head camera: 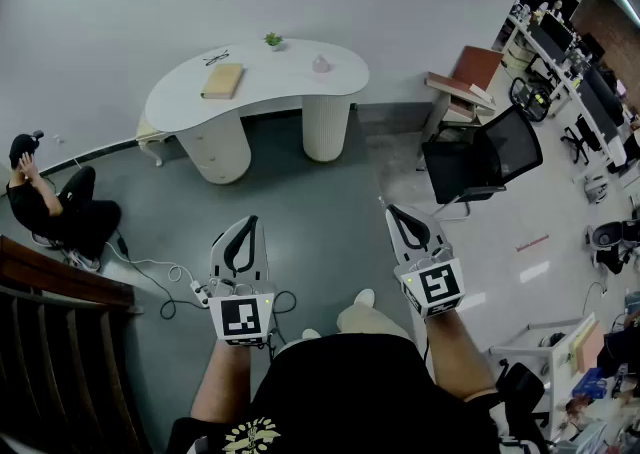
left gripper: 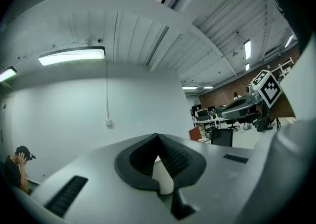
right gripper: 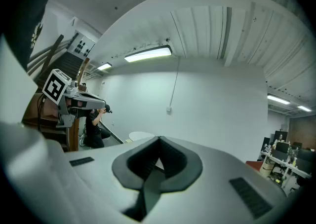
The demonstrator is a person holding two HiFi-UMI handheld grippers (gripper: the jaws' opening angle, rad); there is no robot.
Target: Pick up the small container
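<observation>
The small container (head camera: 321, 64), pale pink and translucent, stands on the right part of a white curved table (head camera: 290, 77) across the room. On the same table lie a tan book (head camera: 222, 81), a pair of glasses (head camera: 216, 58) and a tiny green plant (head camera: 272, 40). My left gripper (head camera: 250, 221) and right gripper (head camera: 392, 210) are held low in front of me, well short of the table. Both point toward it. In the left gripper view the left gripper (left gripper: 158, 136) has its jaws together and holds nothing. In the right gripper view the right gripper (right gripper: 159, 139) does the same.
A person (head camera: 50, 207) sits on the floor at the left by the wall. A black office chair (head camera: 480, 157) and a brown chair (head camera: 468, 77) stand right of the table. A cable and power strip (head camera: 198, 291) lie on the floor, with a dark stair rail (head camera: 50, 342) lower left.
</observation>
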